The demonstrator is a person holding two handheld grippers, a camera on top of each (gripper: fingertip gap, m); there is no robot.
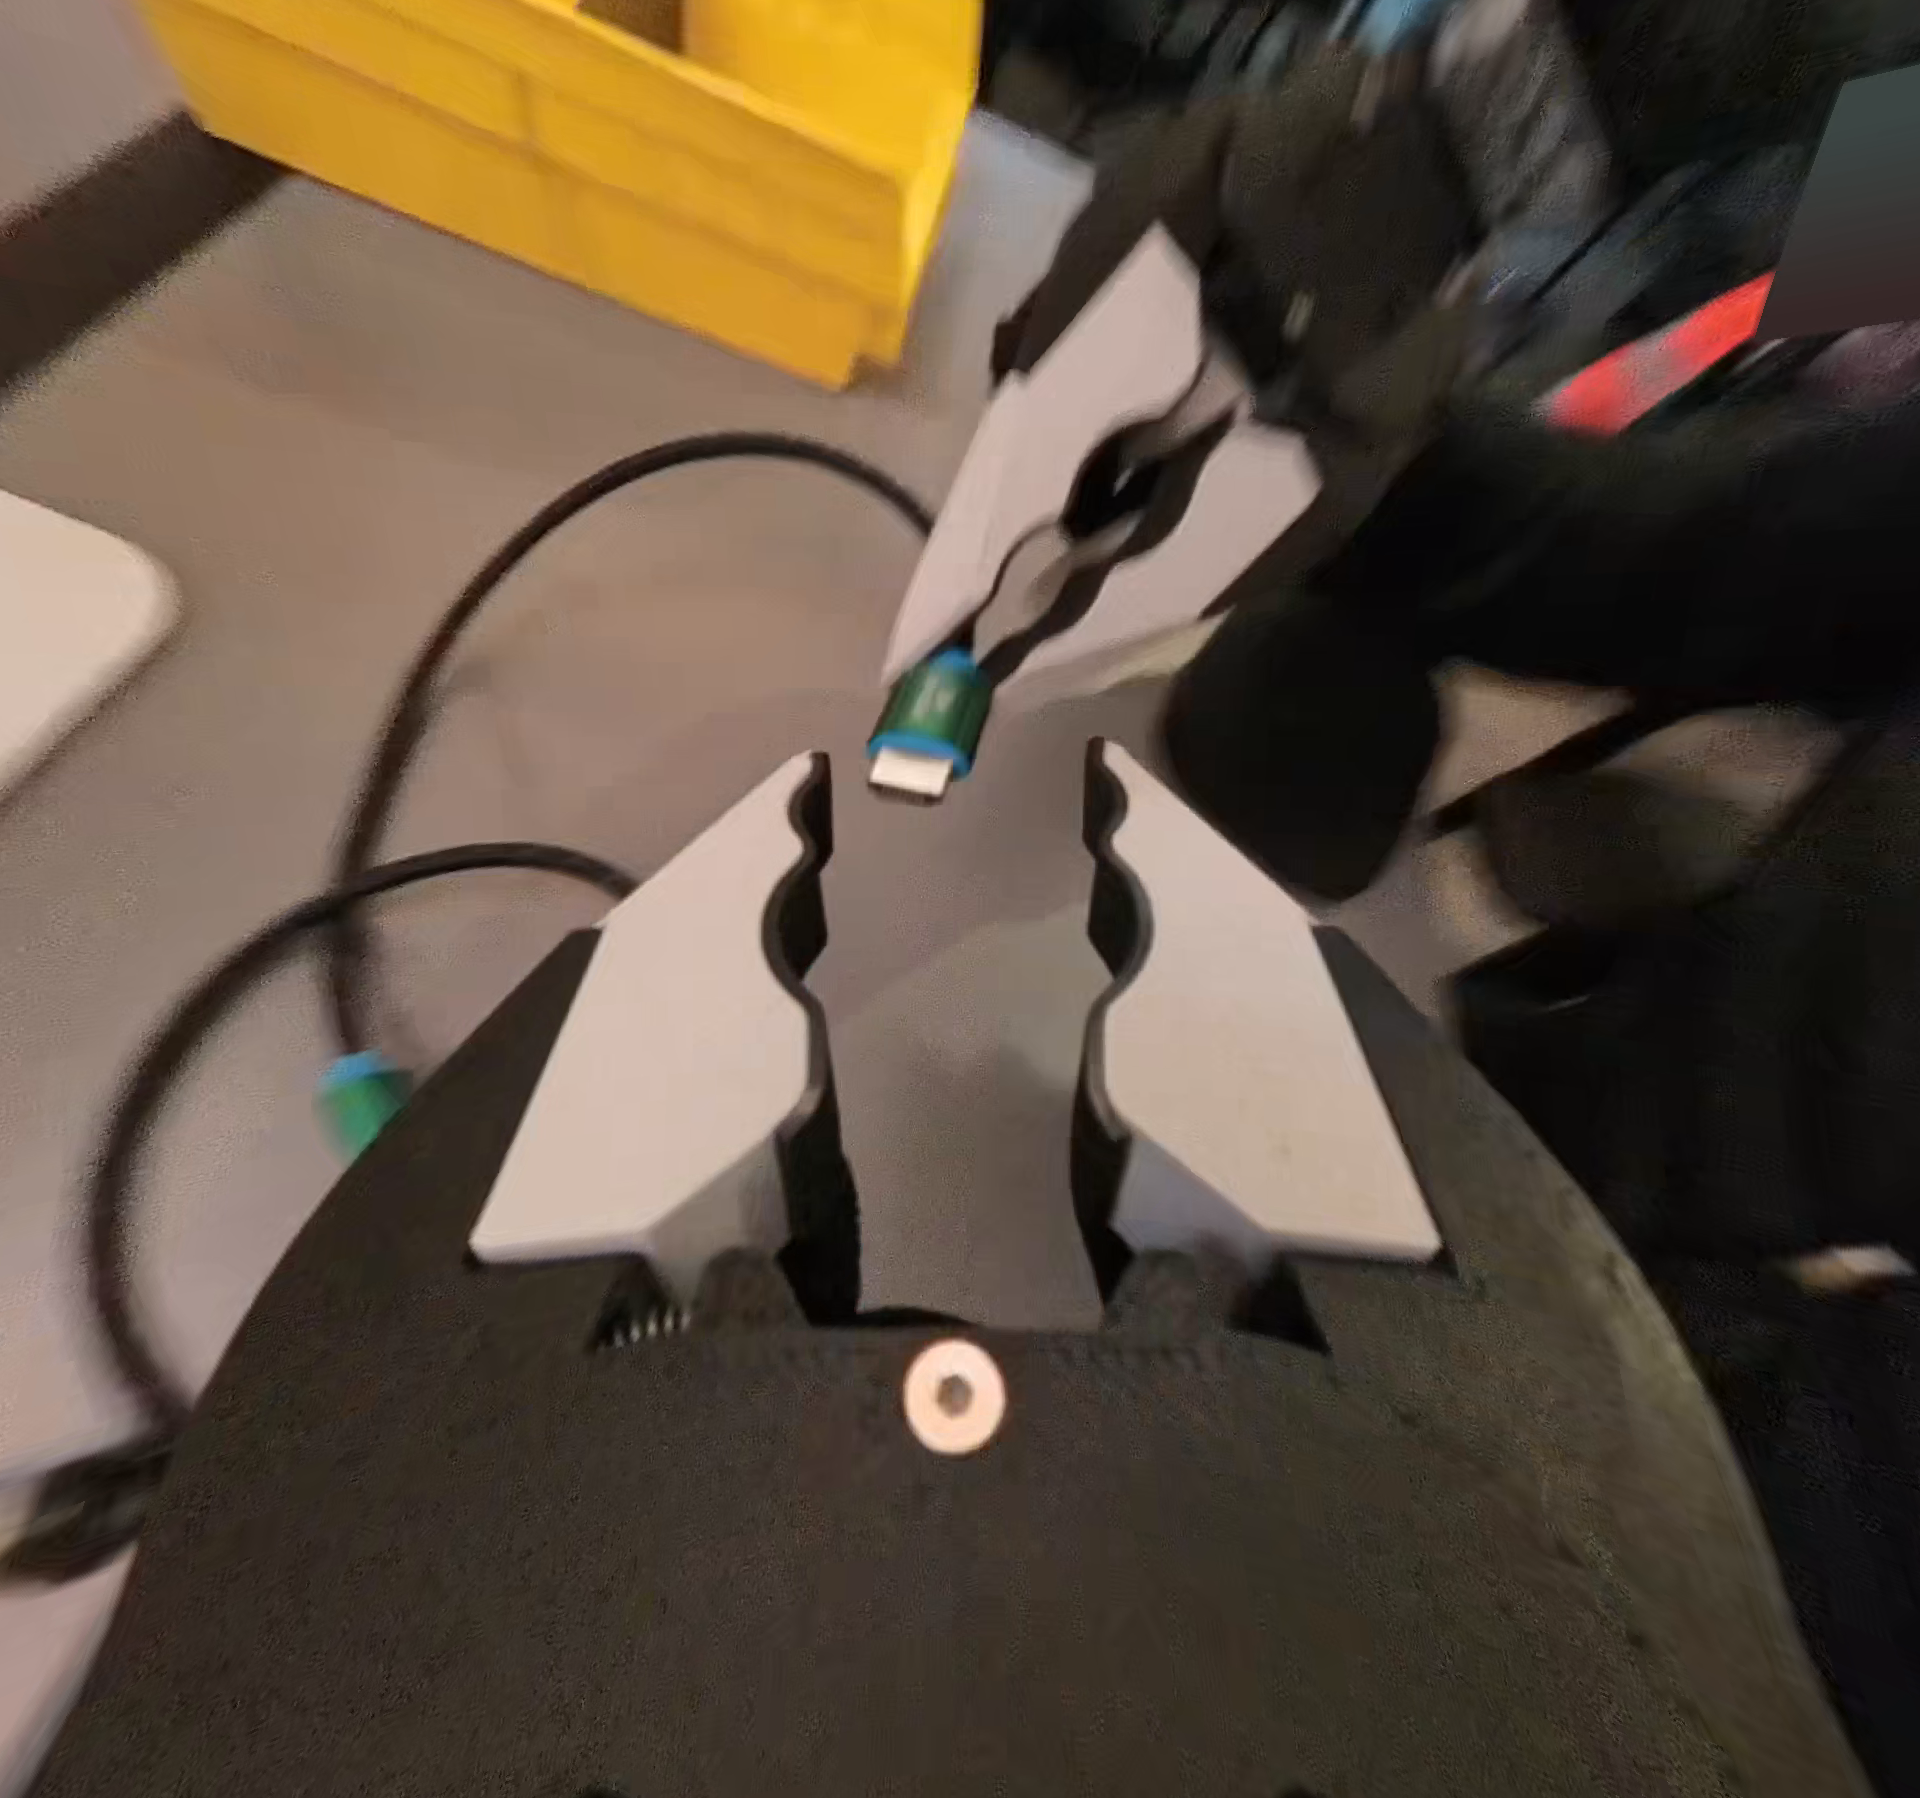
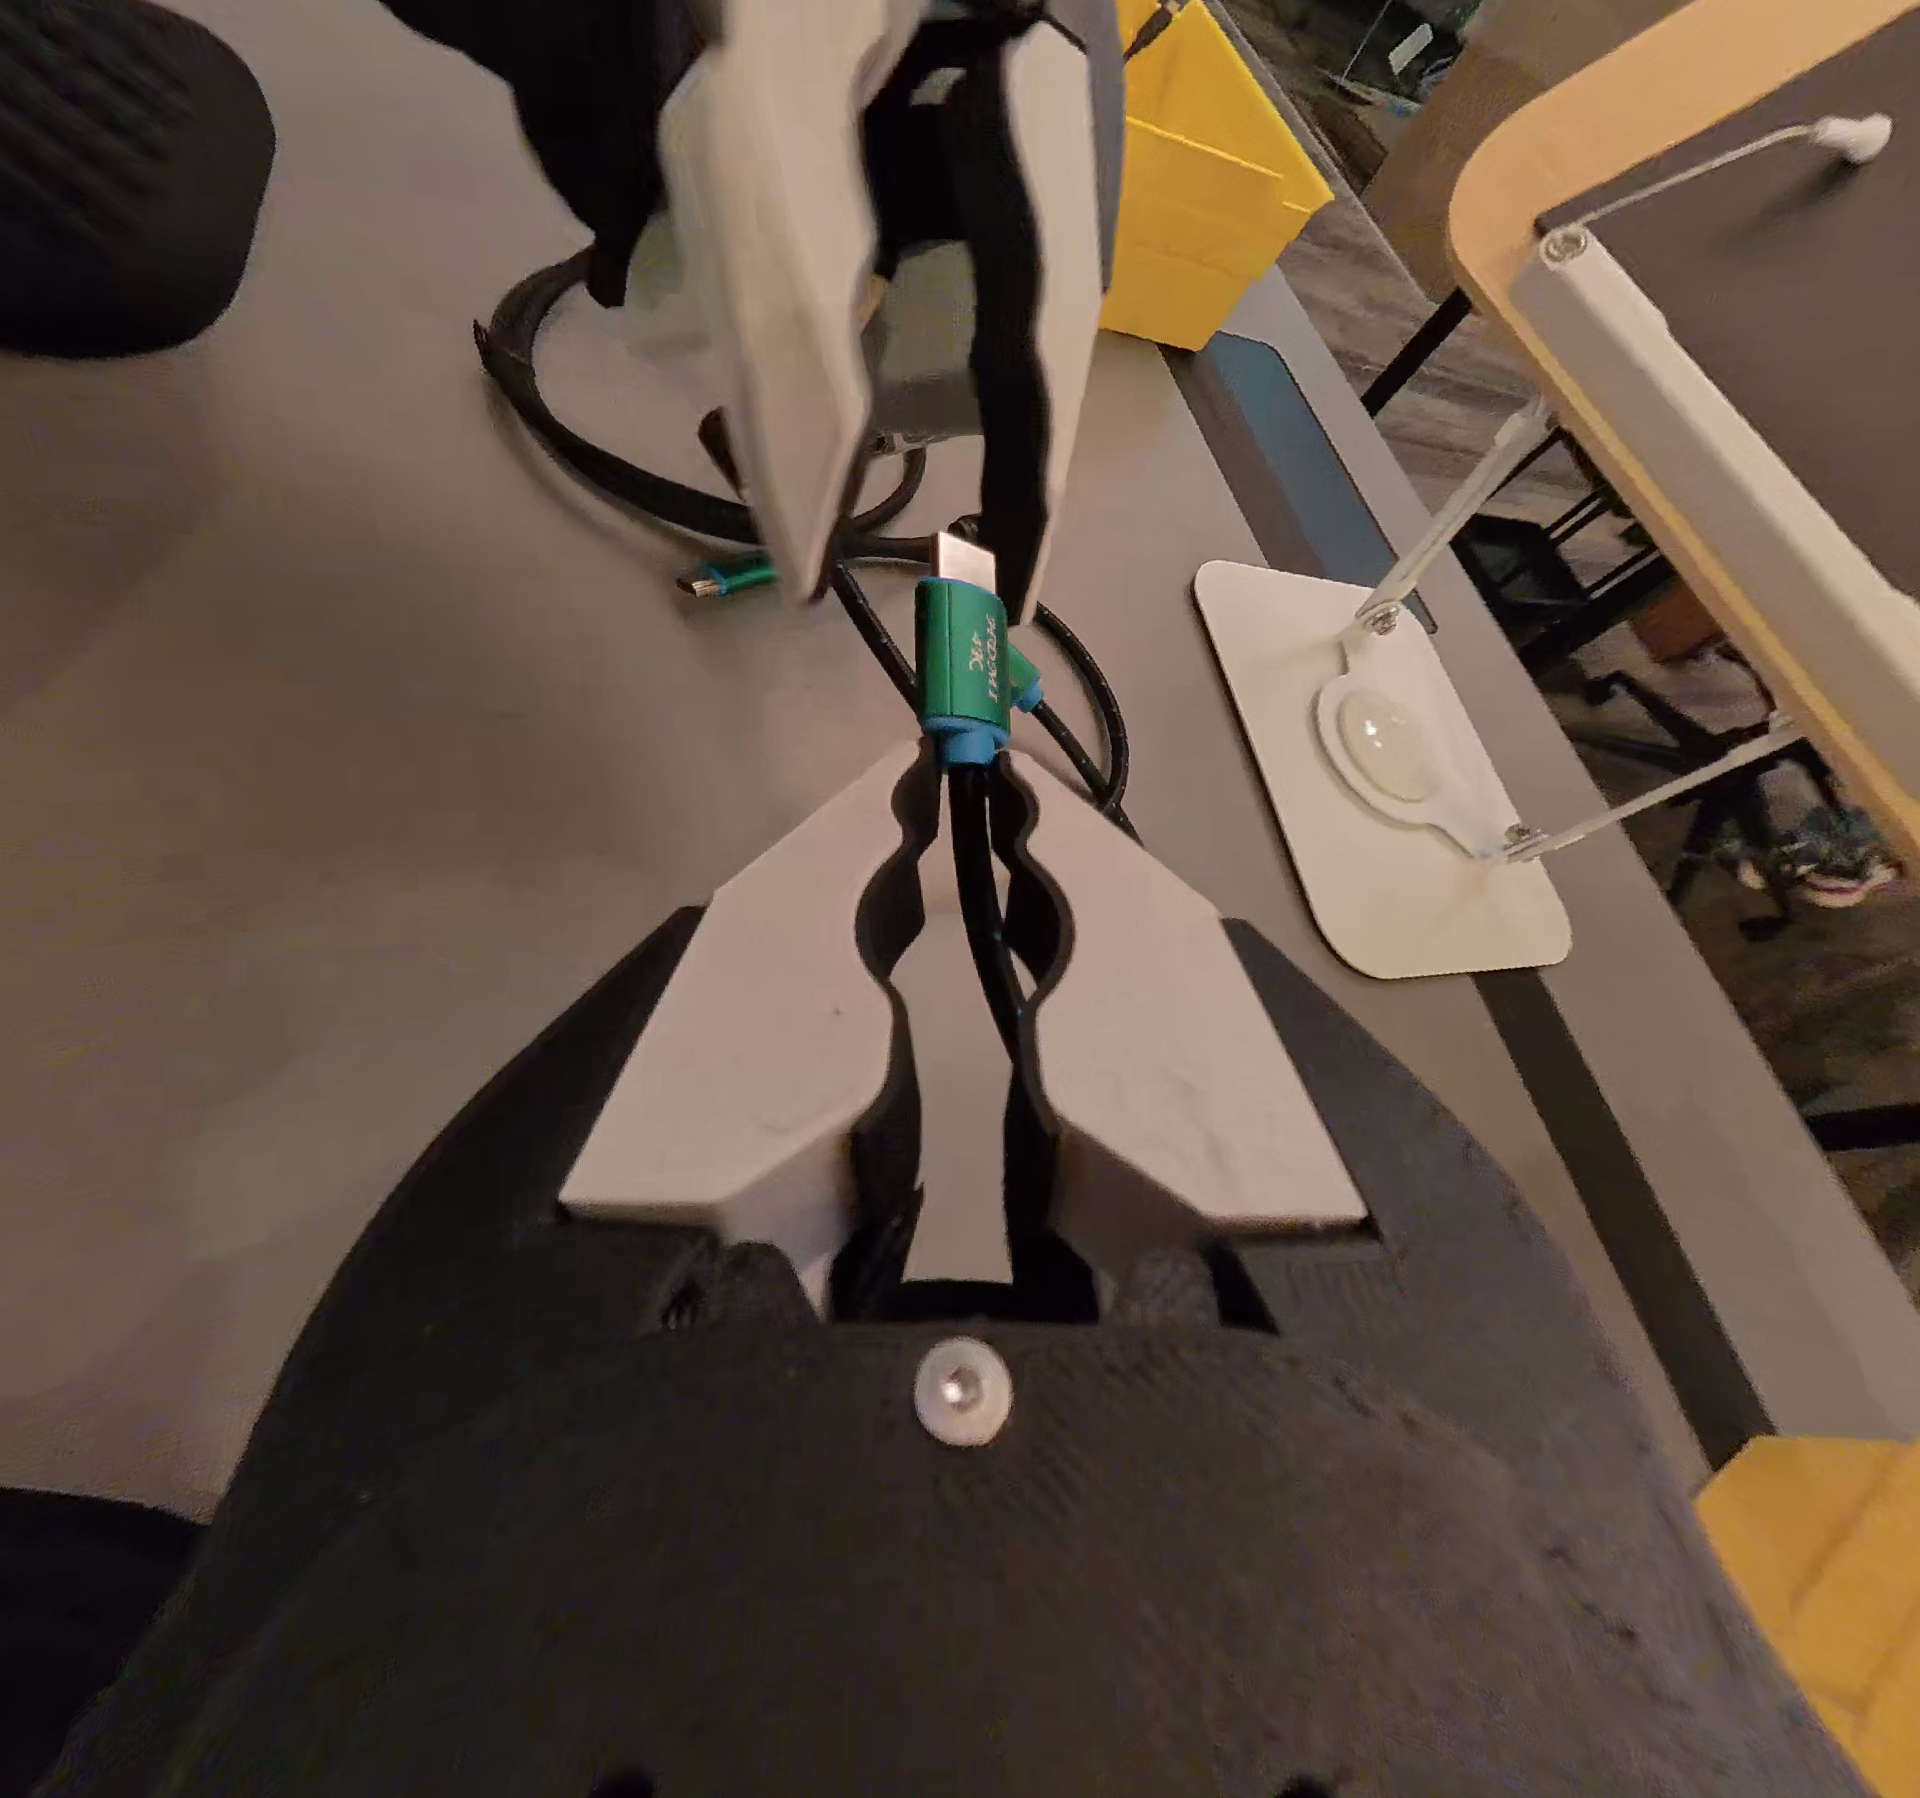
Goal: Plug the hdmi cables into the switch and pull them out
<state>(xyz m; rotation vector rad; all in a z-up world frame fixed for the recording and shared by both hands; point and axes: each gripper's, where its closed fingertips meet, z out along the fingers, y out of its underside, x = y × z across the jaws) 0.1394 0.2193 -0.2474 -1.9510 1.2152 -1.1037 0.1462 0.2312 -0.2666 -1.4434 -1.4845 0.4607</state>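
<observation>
The right tongs [image 2: 971, 761] pinch the cable just behind the green HDMI plug [image 2: 961, 657], metal tip pointing to 12 o'clock at the open, empty left tongs [image 1: 956, 772], which should close squarely on the plug's shell before the right lets go.
</observation>
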